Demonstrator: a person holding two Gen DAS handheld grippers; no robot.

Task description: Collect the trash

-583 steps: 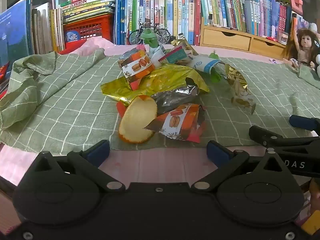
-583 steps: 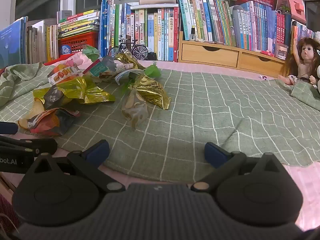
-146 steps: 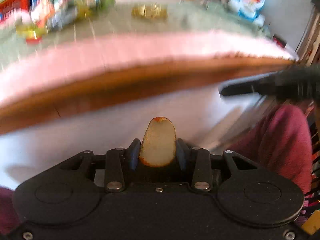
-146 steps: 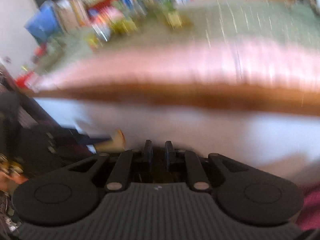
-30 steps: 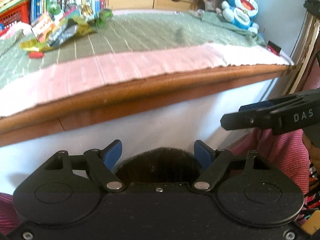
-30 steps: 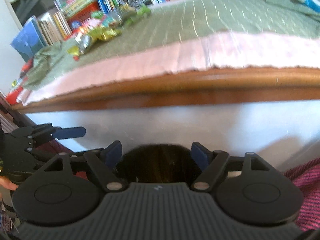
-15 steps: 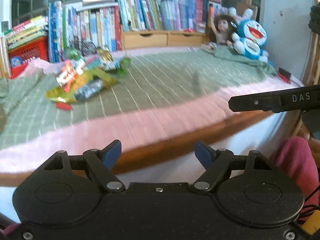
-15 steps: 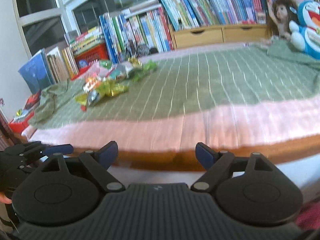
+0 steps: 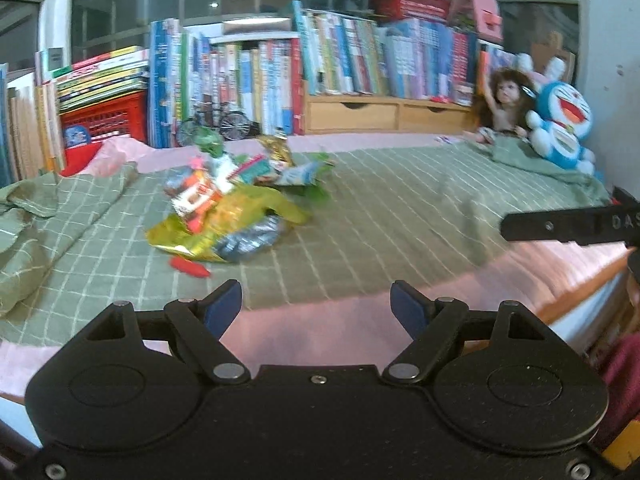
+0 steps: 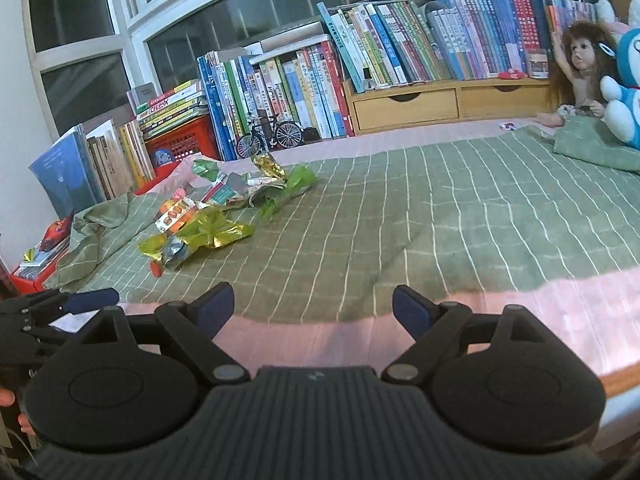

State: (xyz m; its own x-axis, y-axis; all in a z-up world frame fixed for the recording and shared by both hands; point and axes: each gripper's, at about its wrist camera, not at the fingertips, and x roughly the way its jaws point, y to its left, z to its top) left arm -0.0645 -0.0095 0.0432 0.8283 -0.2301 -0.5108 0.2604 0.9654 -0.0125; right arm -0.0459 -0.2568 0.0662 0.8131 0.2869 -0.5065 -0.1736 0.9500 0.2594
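Left wrist view, left edge: rumpled green checked blanket (image 9: 380,216) spread over a pink sheet (image 9: 320,320) on a bed.
Left of centre: trash pile (image 9: 228,216) of crinkled snack wrappers, gold, silver, orange and green, lying on the blanket; a small red scrap (image 9: 190,267) just in front of it.
Bottom centre: left gripper (image 9: 318,304), blue pads spread wide, nothing between them, well short of the pile.
Right edge: finger of the right gripper (image 9: 568,226) reaching in from the side.
Far right: doll (image 9: 506,108) and blue plush toy (image 9: 562,128) beside it.
Right wrist view, lower left corner: left gripper again, dark links and one blue pad.
Left of centre: same trash pile (image 10: 216,216), well ahead.
Bottom centre: right gripper (image 10: 314,310), jaws wide apart and empty, over the pink sheet.
Background: row of books (image 10: 360,60) against the window.
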